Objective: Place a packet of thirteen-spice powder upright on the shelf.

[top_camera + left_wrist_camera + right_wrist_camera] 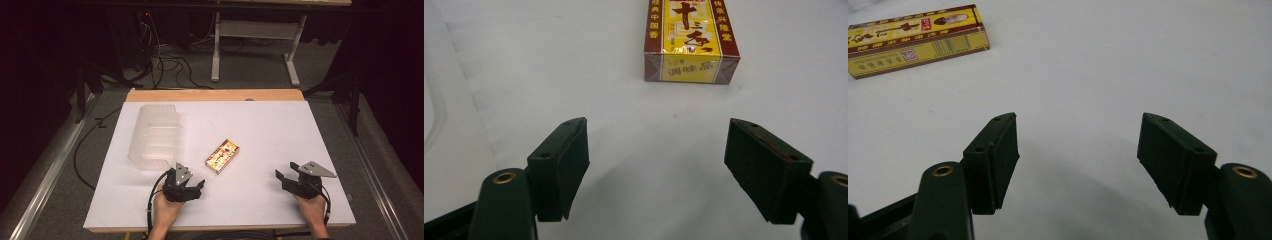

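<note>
- The seasoning box (222, 156) lies flat on the white table (280, 125), near its middle, at about 1 o'clock from the left gripper (192, 188).
- The left gripper (656, 170) points at the box's short end, jaws spread wide and empty; to grasp well, I judge it should advance straight and close across the narrow width.
- The right gripper (282, 176), jaws also released and empty, rests at 4 o'clock from the box, well apart.
- A clear plastic bin (155, 136) lies at 10 o'clock from the box; nothing blocks the approach.
</note>
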The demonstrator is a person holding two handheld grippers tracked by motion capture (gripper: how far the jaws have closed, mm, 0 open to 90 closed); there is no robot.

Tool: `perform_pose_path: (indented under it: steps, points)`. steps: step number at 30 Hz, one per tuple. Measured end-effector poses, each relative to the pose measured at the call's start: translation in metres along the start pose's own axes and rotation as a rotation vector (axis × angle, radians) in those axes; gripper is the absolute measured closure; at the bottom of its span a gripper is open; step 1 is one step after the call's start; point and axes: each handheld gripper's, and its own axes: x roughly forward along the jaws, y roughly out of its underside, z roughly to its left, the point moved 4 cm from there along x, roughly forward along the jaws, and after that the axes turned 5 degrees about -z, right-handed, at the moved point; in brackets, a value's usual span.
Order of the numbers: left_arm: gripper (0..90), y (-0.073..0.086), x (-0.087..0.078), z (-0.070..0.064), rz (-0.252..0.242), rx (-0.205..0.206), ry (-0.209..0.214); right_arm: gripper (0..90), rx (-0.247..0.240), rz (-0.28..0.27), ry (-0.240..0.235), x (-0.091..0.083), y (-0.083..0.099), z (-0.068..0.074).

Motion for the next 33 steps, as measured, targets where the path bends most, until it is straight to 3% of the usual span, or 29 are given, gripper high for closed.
perform_pose_path:
  steps: [8,13,19,23,33]
  points:
    - [26.2,-0.008,-0.001,0.0,-0.046,-0.052,0.028,32.8,-0.006,0.0,-0.002,0.0,0.0,0.001]
    - [24.4,-0.02,-0.003,-0.004,-0.047,-0.007,0.005,33.0,0.006,0.0,0.009,0.0,0.0,0.0]
    - [22.0,-0.029,0.003,-0.008,-0.003,-0.009,0.045,32.9,-0.002,-0.007,0.013,-0.001,0.0,0.001]
    - [20.4,-0.037,0.004,-0.011,0.014,-0.005,0.05,32.9,0.0,-0.003,0.009,0.0,0.0,0.0]
    - [16.7,-0.062,0.012,-0.013,0.044,0.037,0.029,32.9,0.001,-0.019,0.0,-0.002,0.0,0.0]
